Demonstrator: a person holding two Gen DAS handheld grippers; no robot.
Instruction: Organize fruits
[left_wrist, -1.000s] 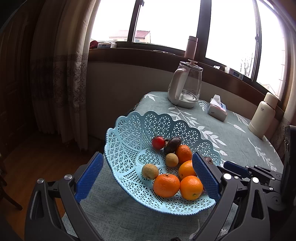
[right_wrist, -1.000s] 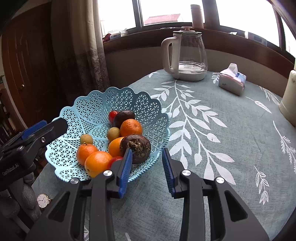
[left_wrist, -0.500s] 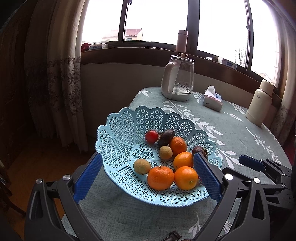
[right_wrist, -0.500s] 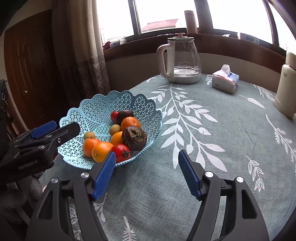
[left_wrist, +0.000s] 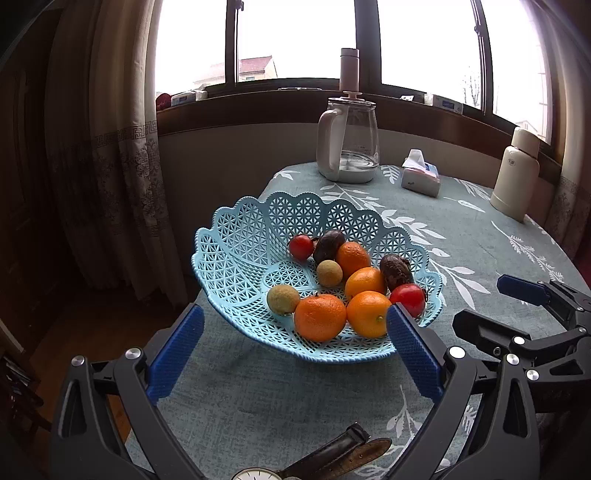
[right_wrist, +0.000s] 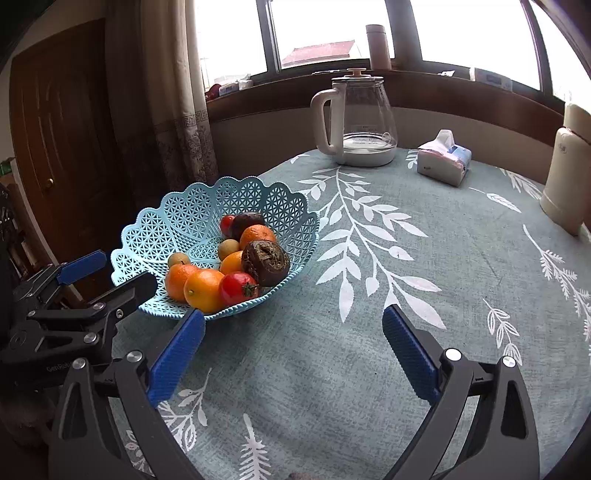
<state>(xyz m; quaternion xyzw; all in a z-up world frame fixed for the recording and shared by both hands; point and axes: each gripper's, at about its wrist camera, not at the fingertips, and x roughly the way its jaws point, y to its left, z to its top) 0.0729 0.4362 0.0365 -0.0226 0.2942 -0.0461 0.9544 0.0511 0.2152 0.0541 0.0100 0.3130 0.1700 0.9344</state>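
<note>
Left hand-held gripper: jaws spread wide and empty, hovering over the near worktop edge, its blue pads framing the front of the basket without touching it.
Right hand-held gripper: jaws also wide apart, nothing between them, above bare cloth just right of the basket; its left pad sat near the rim, apart from it.
Basket: pale blue lattice bowl standing on the worktop's left side, near the edge.
Fruit: all visible pieces lay inside the basket, bunched toward its right half: oranges at the front, a red tomato against the near rim, a dark wrinkled fruit beside it, two small tan fruits, another tomato and a dark fruit at the back.
Worktop: teal cloth with a white leaf print; no loose fruit seen on it.
Surroundings: a glass kettle, a tissue box and a cream flask stood well behind; a wristwatch lay below the left hand-held gripper.
Step in hand: judged to be the close of gathering, both tools free.
Next move: probably a check for stray fruit; otherwise only a clear retreat, avoiding the rim.
</note>
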